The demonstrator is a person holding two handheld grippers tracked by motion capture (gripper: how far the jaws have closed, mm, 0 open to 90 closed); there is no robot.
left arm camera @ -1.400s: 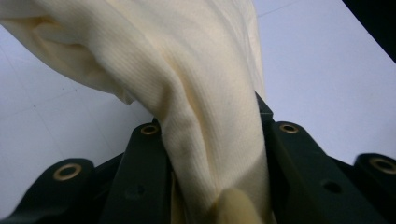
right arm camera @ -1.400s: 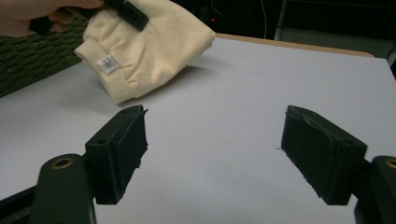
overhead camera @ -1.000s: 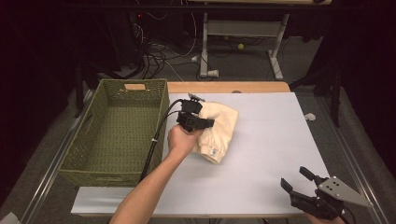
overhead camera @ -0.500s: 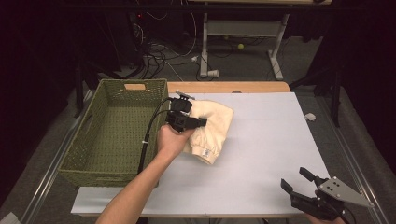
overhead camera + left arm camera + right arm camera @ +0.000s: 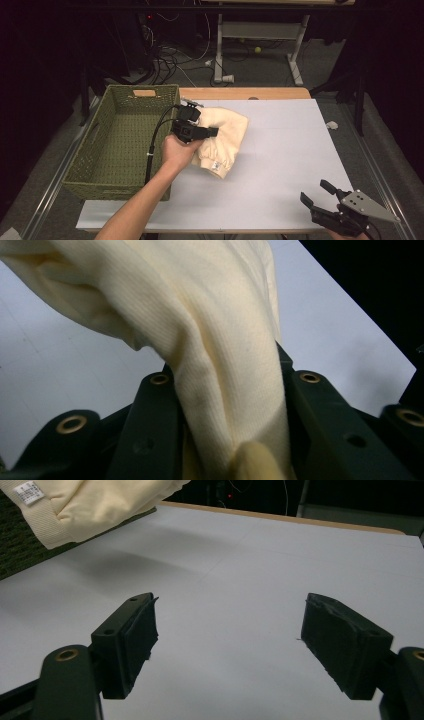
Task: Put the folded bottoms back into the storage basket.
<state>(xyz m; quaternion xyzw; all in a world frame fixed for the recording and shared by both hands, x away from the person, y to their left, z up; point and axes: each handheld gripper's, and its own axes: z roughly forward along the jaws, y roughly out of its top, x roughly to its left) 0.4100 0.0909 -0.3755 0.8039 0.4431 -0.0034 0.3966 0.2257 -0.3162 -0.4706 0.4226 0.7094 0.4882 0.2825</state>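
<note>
A cream folded garment (image 5: 222,140) hangs above the white table (image 5: 280,150), beside the basket's right wall. My left gripper (image 5: 207,132) is shut on it, held by a hand that comes in from the lower left. In the left gripper view the cream cloth (image 5: 220,365) is pinched between the two black jaws and drapes upward. My right gripper (image 5: 316,194) rests at the table's near right corner, open with nothing between its pads (image 5: 142,635). In the right gripper view the garment (image 5: 95,502) with its white label hangs at the upper left.
A green woven basket (image 5: 90,150) stands on the table's left side, empty inside. A wooden strip (image 5: 245,93) runs along the table's far edge. Desk legs and cables (image 5: 220,55) lie on the dark floor behind.
My left gripper has carried the garment to the left, toward the basket, and lifted it a little. The right gripper has stayed put.
</note>
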